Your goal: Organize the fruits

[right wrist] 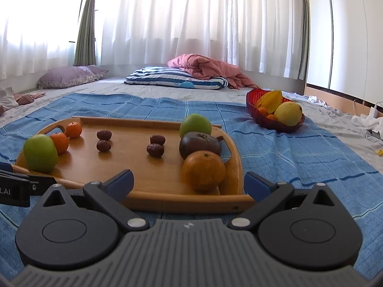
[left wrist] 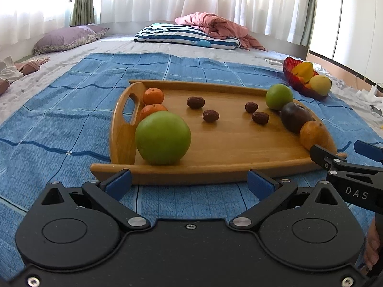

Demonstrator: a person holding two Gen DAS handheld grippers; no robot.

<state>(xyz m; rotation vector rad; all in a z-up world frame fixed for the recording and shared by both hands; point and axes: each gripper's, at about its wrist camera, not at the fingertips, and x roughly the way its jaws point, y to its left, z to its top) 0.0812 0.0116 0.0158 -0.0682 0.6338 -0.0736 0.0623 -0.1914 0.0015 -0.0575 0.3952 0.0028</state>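
A wooden tray (left wrist: 227, 143) (right wrist: 148, 179) lies on a blue cloth. At its left end sit a big green apple (left wrist: 163, 138) (right wrist: 40, 153) and two tangerines (left wrist: 153, 96) (right wrist: 73, 129). Several brown dates (left wrist: 210, 116) (right wrist: 155, 150) dot its middle. At its right end stand a green apple (left wrist: 279, 96) (right wrist: 195, 124), a dark purple fruit (left wrist: 295, 117) (right wrist: 199, 144) and an orange (left wrist: 313, 135) (right wrist: 203, 170). My left gripper (left wrist: 190, 183) is open before the tray's near edge, nothing in it. My right gripper (right wrist: 189, 181) is open, just short of the orange.
A red glass bowl (left wrist: 293, 75) (right wrist: 255, 113) holding a starfruit, a yellow fruit and small oranges stands right of the tray. Pillows and a pink quilt (right wrist: 203, 68) lie at the back of the bed. Bare blue cloth (right wrist: 299, 157) spreads around the tray.
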